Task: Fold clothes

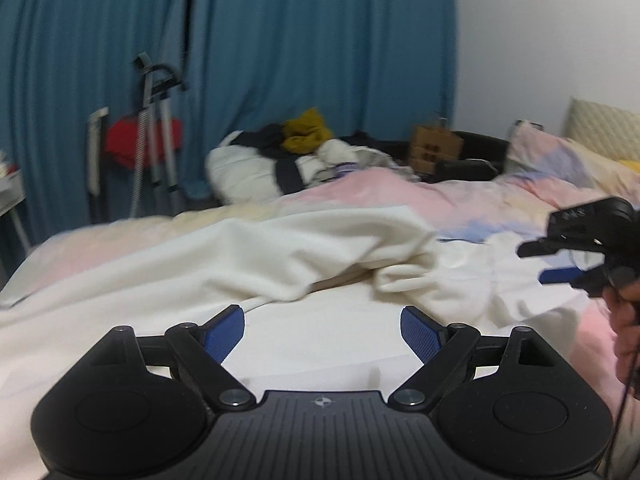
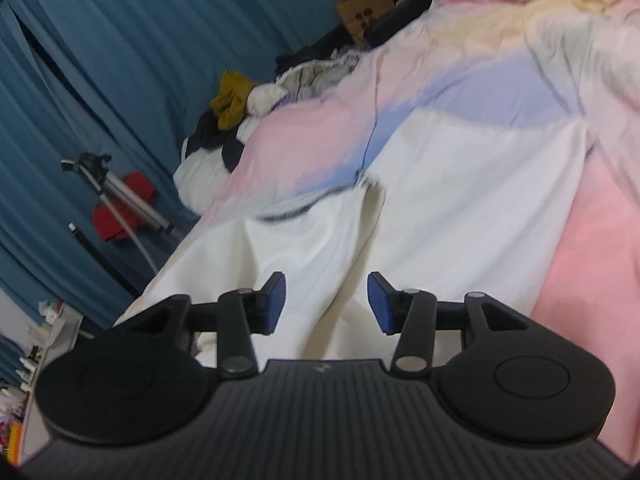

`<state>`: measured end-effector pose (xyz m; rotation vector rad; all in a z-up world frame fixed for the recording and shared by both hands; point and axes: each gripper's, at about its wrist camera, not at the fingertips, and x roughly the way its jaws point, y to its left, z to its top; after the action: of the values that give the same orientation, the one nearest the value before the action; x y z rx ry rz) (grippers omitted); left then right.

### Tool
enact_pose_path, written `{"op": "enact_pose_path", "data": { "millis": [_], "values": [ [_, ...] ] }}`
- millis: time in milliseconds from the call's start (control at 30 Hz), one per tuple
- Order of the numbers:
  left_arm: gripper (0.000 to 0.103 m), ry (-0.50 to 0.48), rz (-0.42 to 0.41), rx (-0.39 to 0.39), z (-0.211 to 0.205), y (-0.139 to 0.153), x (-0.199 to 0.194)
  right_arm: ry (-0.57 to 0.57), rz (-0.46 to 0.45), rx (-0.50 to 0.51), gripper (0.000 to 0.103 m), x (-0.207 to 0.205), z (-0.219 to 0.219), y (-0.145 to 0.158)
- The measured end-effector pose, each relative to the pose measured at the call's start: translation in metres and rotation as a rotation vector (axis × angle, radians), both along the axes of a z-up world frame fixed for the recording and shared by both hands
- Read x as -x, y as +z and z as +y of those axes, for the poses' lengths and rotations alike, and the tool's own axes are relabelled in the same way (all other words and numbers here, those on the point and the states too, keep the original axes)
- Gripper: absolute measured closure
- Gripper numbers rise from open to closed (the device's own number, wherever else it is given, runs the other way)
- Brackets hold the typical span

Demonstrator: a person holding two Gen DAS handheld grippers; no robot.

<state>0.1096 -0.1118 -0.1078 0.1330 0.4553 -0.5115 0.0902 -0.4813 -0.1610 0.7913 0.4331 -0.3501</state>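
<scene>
Your left tool [image 1: 322, 320] is spread wide and grips nothing, hovering over the cream garment [image 1: 256, 256] that lies rumpled across the bed [image 1: 460, 196]. Your right tool [image 2: 326, 300] is likewise released, its blue pads apart above the same white cloth. A pile of clothes [image 1: 288, 156] sits at the bed's far edge before the blue curtain [image 1: 280, 40].

Your bed [image 1: 460, 204], under a pastel duvet, carries a rumpled cream garment [image 1: 280, 248] near you and a clothes heap [image 1: 288, 156] far across.

Black claw [image 1: 322, 330], seemingly ribbed blue pads [image 1: 224, 334]
</scene>
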Motion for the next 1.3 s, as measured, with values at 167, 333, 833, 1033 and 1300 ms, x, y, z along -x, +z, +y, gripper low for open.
{"op": "enact_pose_path", "data": {
  "millis": [167,333,833,1033,1300],
  "values": [
    [0.016,-0.081,-0.020,-0.036,-0.048,0.004,-0.007,-0.008,-0.009,0.058,0.054,0.006,-0.012,0.010],
    [0.016,-0.166,-0.027,-0.042,-0.108,0.012,-0.029,-0.019,-0.021,0.065,0.054,0.012,-0.022,0.014],
    [0.024,-0.351,0.049,-0.304,-0.318,-0.040,-0.127,-0.278,-0.009,0.013,0.015,0.039,-0.068,0.000],
    [0.049,-0.335,0.114,-0.417,-0.355,-0.090,-0.157,-0.339,-0.009,0.019,0.015,0.042,-0.073,-0.009],
    [0.091,-0.256,0.086,-0.387,-0.369,-0.071,-0.184,-0.300,0.005,-0.003,0.015,0.031,-0.063,-0.018]
  ]
}}
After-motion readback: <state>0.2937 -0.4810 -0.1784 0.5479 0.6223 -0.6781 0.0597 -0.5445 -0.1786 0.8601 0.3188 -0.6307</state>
